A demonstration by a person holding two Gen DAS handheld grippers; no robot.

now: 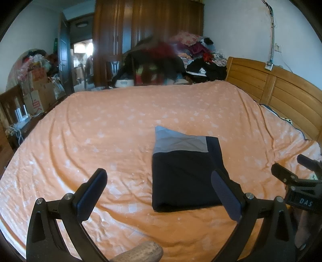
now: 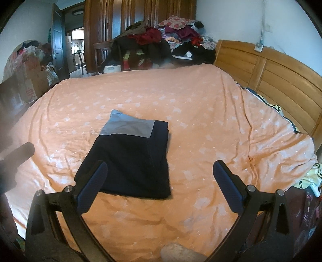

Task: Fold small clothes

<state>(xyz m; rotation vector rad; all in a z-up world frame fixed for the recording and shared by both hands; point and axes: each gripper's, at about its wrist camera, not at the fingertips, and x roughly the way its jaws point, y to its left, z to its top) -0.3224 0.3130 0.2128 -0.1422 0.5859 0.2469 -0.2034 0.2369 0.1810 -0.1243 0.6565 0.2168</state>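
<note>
Folded into a neat rectangle on an orange bedspread (image 1: 120, 125): a small dark navy garment (image 1: 187, 175) with a grey band (image 1: 181, 143) across its far end, lying flat and untouched.

Left gripper (image 1: 161, 193) hovering above the near part of the bed, jaws spread wide and empty. Garment ahead and to the right of centre in the left wrist view, its near folded edge reaching back between the 2 fingers, its right corner hidden behind the right finger (image 1: 225, 197). No visible contact with either pad.

Right gripper (image 2: 161, 187) likewise spread wide, holding nothing. In the right wrist view, same garment (image 2: 132, 157) ahead and to the left, near-left corner tucked behind the left finger (image 2: 92, 185), bare sheet between the rest of the gap and the right finger (image 2: 227, 187). Whether that left finger touches the cloth: cannot tell.

At the right edge of the left view, part of the other gripper's black body, just beside the garment's right side. At the far side of the bed, a heap of mixed clothes (image 2: 161, 42) before a brown wardrobe (image 2: 130, 18); along the right, a wooden headboard (image 2: 271, 72). A pale rounded shape, blurred, at the bottom edge of both views.
</note>
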